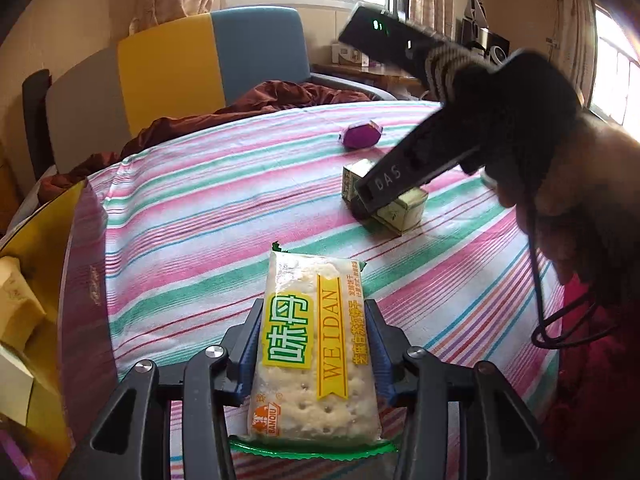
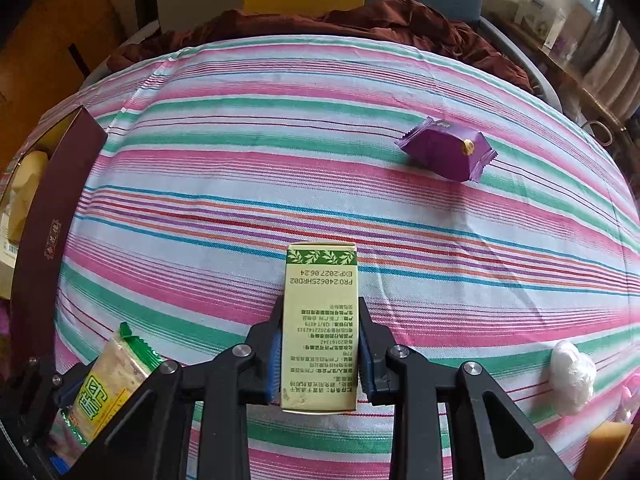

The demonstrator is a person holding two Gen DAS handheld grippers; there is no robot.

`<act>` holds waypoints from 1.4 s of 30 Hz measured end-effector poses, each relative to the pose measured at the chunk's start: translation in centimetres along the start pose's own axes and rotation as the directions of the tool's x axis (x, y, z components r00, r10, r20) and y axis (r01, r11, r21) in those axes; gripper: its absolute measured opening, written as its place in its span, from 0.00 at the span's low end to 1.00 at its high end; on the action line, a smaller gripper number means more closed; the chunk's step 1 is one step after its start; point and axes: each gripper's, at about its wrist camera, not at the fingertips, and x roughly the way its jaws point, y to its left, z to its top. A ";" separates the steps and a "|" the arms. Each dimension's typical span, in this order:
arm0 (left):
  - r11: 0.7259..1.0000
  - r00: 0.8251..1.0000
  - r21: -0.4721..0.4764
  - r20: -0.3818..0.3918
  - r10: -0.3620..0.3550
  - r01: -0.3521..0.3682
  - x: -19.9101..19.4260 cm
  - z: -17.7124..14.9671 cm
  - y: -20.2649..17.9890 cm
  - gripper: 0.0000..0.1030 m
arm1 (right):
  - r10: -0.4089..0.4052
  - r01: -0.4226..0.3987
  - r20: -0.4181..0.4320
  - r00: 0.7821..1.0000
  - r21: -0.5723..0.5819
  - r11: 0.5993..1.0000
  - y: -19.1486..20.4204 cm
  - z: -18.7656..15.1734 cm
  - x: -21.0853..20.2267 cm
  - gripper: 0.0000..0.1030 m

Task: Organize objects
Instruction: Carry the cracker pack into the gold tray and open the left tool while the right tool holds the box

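Left gripper (image 1: 316, 344) is clamped on a cracker packet (image 1: 316, 348), held just above the striped bedsheet (image 1: 200, 208). Right gripper (image 2: 320, 344) grips a pale green box (image 2: 320, 328) by its long sides, also over the bed. Farther back lies a purple snack pouch (image 2: 446, 152); a maroon box (image 2: 52, 216) stands at the left edge

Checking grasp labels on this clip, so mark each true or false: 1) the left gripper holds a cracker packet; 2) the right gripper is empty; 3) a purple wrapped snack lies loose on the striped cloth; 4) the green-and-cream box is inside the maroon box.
1) True: the left gripper is shut on the cracker packet.
2) False: the right gripper clamps the green-and-cream box.
3) True: the purple wrapped snack rests on the striped cloth, ungripped.
4) False: it is held between the fingers, apart from the maroon box at the cloth's left edge.
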 end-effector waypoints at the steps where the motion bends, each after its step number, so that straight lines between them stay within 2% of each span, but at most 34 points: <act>1: 1.000 1.000 0.002 0.016 0.004 -0.004 -0.7 0.2 0.0 0.45 | -0.002 0.002 0.002 1.000 -0.003 1.000 0.1 -0.1 0.0 0.30; 9: 1.000 0.995 -0.010 0.096 0.004 -0.003 -5.3 1.6 0.5 0.45 | -0.017 0.017 0.015 1.000 -0.024 1.000 0.7 -0.2 0.3 0.30; 12: 1.000 0.995 -0.025 0.104 0.011 -0.008 -6.2 1.7 0.9 0.45 | -0.020 0.021 0.020 1.000 -0.030 0.999 0.6 -0.2 0.3 0.30; 13: 1.000 0.994 -0.028 0.108 0.013 -0.010 -6.5 1.7 1.0 0.45 | -0.021 0.022 0.023 1.000 -0.033 0.999 0.8 -1.6 -0.4 0.30; 22: 0.995 0.992 -0.097 0.127 0.021 -0.008 -8.6 1.7 3.2 0.45 | -0.028 0.029 0.030 0.999 -0.040 0.999 1.3 -1.9 -0.5 0.30; 35: 0.976 0.992 -0.217 0.116 0.044 -0.018 -9.5 0.9 7.9 0.45 | -0.062 0.066 0.043 0.997 -0.082 0.994 1.7 -1.0 0.2 0.30; 38: 0.967 0.992 -0.253 0.114 0.047 -0.017 -9.7 0.4 9.2 0.45 | -0.073 0.077 0.046 0.996 -0.090 0.993 2.0 -0.9 0.3 0.30; 42: 0.938 0.993 -0.346 0.102 0.060 -0.021 -10.3 -0.5 12.6 0.45 | -0.080 0.085 0.048 0.996 -0.100 0.991 2.1 -1.0 0.2 0.30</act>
